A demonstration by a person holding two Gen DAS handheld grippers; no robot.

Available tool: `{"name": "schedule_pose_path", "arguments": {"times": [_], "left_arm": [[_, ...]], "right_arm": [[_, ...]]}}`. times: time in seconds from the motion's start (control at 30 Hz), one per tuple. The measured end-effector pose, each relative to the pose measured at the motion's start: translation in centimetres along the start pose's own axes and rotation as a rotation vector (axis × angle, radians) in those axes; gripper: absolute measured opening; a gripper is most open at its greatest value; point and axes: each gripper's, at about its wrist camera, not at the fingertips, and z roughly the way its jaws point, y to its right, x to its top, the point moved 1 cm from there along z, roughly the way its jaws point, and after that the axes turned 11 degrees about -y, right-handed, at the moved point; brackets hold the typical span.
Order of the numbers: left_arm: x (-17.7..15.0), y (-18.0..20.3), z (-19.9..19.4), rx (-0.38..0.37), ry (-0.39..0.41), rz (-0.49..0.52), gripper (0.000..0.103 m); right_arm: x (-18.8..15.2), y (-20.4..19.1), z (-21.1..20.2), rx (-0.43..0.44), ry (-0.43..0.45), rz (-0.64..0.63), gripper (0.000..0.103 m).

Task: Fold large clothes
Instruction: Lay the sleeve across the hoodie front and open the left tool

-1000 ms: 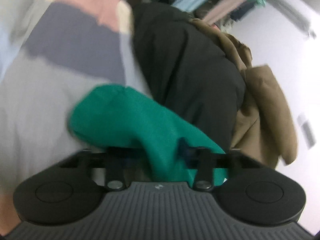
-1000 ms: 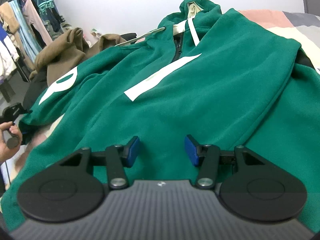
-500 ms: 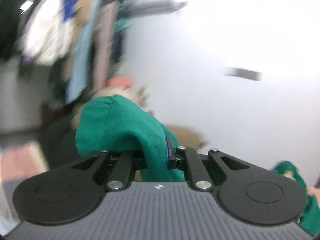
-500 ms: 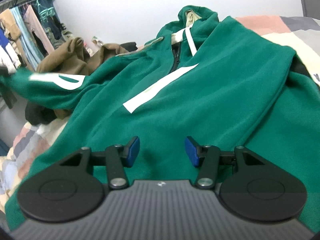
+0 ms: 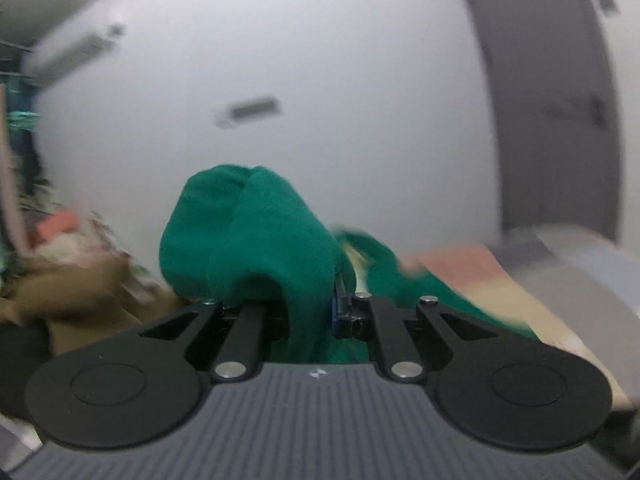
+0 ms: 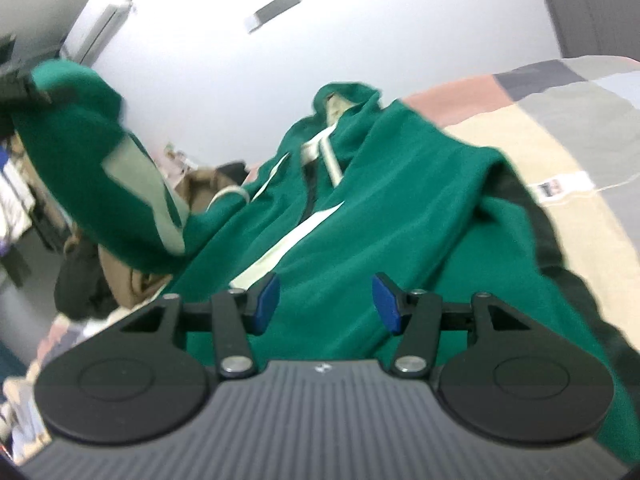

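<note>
A large green zip hoodie (image 6: 400, 208) with white stripes lies spread on the bed, its hood (image 6: 348, 94) at the far end. In the right wrist view its left sleeve (image 6: 92, 160) is lifted high at the left, off the bed. My left gripper (image 5: 308, 308) is shut on that sleeve's cuff (image 5: 256, 240), which bunches over the fingers and hides the left pad. My right gripper (image 6: 326, 300) stands open just above the hoodie's lower front, nothing between its blue pads (image 6: 266, 300).
A patchwork bedspread (image 6: 580, 140) in pink, beige and grey lies under the hoodie. A brown garment (image 6: 204, 184) and a black one (image 6: 80, 276) are heaped at the bed's left. White wall behind; a grey door (image 5: 552, 100) at the right.
My left gripper has swung up and rightward with the green sleeve, rolling as it went, so the sleeve now hangs raised over the hoodie. The right gripper shifted a little and tilted.
</note>
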Motion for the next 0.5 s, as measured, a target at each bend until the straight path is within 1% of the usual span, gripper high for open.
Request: {"name": "schedule_pose_path", "arguments": {"times": [0.1,0.17,0.23,0.3,0.37,0.43,0.47,0.5], "left_arm": [[-4.0,4.8,1.8,-0.067,-0.1,0.051,0.012],[-6.4,6.8,2.9,-0.107,-0.166,0.057,0.012],[-8.3,7.8,4.4,-0.14,-0.234,0.05,0.012],[-9.9,8.2,5.7,-0.159,-0.277,0.04,0.012],[-11.3,8.6,6.1,-0.193,-0.302,0.029,0.013],[-11.4,8.2,6.3,-0.206,-0.311,0.024,0.013],[-11.3,8.1,6.0,-0.219,-0.312,0.023,0.016],[-11.3,7.9,5.9,-0.237,-0.32,0.03,0.022]], "right_arm": [[-0.1,1.7,-1.2,-0.017,0.027,0.038,0.055],[0.0,2.8,-1.9,-0.019,0.042,0.069,0.055],[0.0,3.6,-2.4,-0.027,0.055,0.089,0.055],[0.0,4.2,-2.7,-0.032,0.065,0.105,0.055],[0.0,4.5,-2.8,-0.031,0.064,0.115,0.055],[0.0,4.3,-2.6,-0.035,0.064,0.101,0.055],[-0.1,4.3,-2.6,-0.039,0.064,0.092,0.055],[-0.1,4.1,-2.5,-0.042,0.064,0.08,0.055]]}}
